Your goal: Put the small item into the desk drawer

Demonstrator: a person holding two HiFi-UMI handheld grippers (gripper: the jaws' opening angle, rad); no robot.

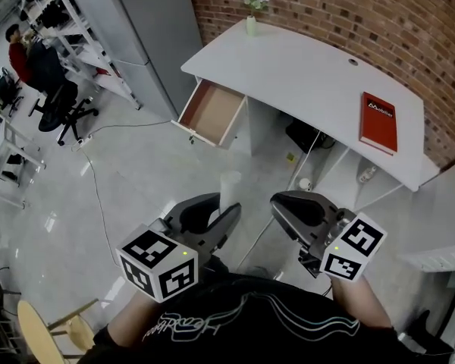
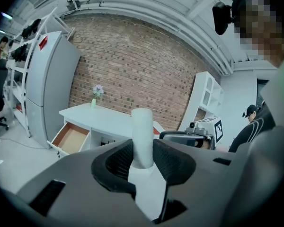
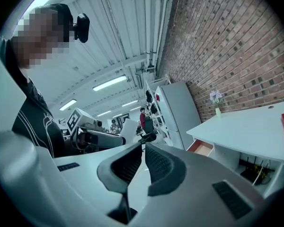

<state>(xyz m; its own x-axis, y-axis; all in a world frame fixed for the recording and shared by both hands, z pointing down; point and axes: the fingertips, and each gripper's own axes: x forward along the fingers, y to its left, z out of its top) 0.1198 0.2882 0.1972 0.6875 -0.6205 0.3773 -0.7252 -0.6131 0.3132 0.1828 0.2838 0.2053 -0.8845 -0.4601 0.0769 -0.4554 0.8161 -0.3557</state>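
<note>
The small item is a white cylinder point(image 1: 230, 185), standing upright between the pads of my left gripper point(image 1: 223, 208), which is shut on it. In the left gripper view the white cylinder point(image 2: 142, 135) rises from between the black pads of the left gripper point(image 2: 143, 151). Ahead stands the white desk point(image 1: 311, 74) with its drawer point(image 1: 210, 114) pulled open and empty. The open drawer point(image 2: 70, 137) shows at the lower left of that view. My right gripper point(image 1: 277, 202) is beside the left one, its jaws point(image 3: 143, 148) together with nothing between them.
A red book point(image 1: 378, 121) lies on the desk's right end and a vase of flowers point(image 1: 252, 7) stands at its far corner. A grey cabinet point(image 1: 148, 29) and shelving stand to the left. Cables run across the floor under the desk. A wooden stool point(image 1: 42, 324) is near my left side.
</note>
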